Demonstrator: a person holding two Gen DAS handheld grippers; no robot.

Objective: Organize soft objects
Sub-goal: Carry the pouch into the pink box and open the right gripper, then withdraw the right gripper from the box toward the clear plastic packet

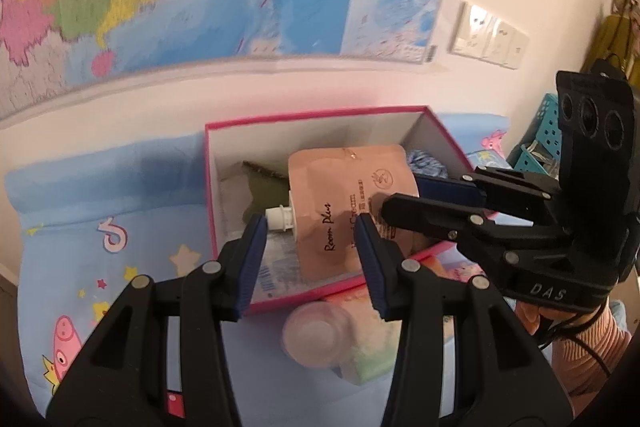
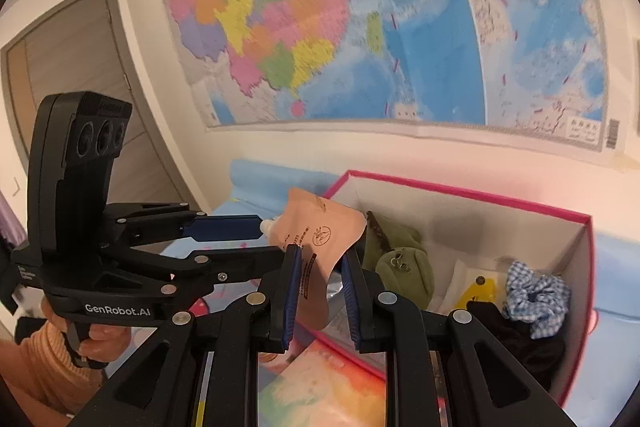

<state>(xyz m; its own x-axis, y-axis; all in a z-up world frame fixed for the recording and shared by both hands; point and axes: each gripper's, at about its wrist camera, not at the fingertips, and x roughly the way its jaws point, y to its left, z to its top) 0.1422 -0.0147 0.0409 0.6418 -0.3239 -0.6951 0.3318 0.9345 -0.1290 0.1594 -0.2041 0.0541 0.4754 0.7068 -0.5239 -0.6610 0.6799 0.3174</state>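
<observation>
A pink-rimmed box (image 1: 280, 117) stands on a blue cartoon sheet; it also shows in the right wrist view (image 2: 460, 193). A peach hand-cream pouch (image 1: 344, 211) with a white spout is held over the box. My right gripper (image 2: 320, 287) is shut on the pouch (image 2: 320, 227); it also shows in the left wrist view (image 1: 400, 199). My left gripper (image 1: 310, 263) is open and empty, just in front of the box's near wall. Inside the box lie a green pouch (image 2: 404, 263), a blue checked scrunchie (image 2: 536, 291), a black cloth (image 2: 516, 339) and a yellow-labelled packet (image 2: 476, 291).
A clear jar with a lid (image 1: 316, 335) and a pale green packet (image 1: 372, 359) lie in front of the box. A colourful packet (image 2: 320, 387) lies under my right gripper. Teal baskets (image 1: 540, 143) stand at the right. A wall map (image 2: 360, 27) hangs behind.
</observation>
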